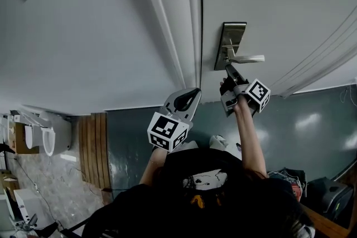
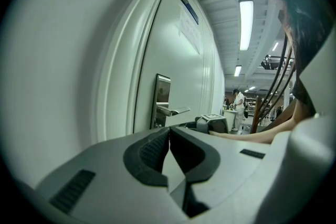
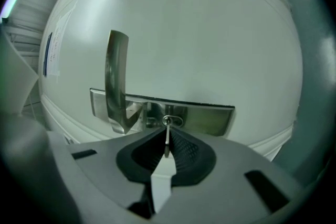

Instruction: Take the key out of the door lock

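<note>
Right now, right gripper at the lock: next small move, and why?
Probably draw the right gripper straight back. Its jaws look closed on the key, whose tip sits in the lock cylinder, so a pull along the key's line should free it.

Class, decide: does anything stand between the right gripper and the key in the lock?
Nothing visible does. The key sits pinched in the fingers of the right gripper; the door handle stands to one side.
</note>
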The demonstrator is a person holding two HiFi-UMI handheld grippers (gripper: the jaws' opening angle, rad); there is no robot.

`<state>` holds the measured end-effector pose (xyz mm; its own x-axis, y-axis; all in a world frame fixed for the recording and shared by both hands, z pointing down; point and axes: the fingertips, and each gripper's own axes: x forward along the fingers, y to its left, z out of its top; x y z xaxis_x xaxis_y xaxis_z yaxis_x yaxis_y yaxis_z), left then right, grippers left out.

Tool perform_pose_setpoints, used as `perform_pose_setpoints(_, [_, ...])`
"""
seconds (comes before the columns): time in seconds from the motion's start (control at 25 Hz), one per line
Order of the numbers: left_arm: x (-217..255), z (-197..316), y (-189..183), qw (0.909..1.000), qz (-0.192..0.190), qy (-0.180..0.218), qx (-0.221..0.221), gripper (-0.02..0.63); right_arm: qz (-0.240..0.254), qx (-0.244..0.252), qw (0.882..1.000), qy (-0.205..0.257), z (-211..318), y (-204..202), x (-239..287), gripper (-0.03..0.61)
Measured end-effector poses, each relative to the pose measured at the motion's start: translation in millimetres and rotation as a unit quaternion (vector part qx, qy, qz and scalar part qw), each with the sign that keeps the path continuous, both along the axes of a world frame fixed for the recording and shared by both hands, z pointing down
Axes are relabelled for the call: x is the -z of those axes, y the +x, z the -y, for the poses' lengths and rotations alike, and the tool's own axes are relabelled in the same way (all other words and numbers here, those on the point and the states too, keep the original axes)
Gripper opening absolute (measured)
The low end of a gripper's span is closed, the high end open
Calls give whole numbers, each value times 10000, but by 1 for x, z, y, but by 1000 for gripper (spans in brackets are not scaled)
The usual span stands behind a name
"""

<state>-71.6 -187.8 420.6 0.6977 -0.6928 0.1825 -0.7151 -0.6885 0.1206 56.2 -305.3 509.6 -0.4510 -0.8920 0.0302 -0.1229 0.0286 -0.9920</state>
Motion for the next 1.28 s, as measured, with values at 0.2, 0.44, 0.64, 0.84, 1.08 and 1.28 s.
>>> perform_pose_setpoints(0.2, [-2,6,-2,10000,-44,-21,-25,11,-274,73,9995,109,-27,4,-9,20])
perform_pose_setpoints(0.44, [-3,-1,11,9996,-80,-31,-285,11,-463,69,9989,101,-56,6,-12,20])
perform_pose_setpoints(0.64, [-4,-12,15,9988,-71,-46,-492,11,-690,130,9973,202,-82,4,-3,20])
perform_pose_setpoints(0.84, [-7,-28,7,9979,-116,-140,-622,11,-1044,79,9943,192,-114,0,7,20])
perform_pose_setpoints(1.08, [-25,-53,2,9956,-167,-389,-841,11,-1346,6,9904,315,-152,-8,20,20])
perform_pose_setpoints(1.28, [-31,-68,5,9932,-251,-506,-1016,11,-1495,-66,9884,273,-182,-10,21,20])
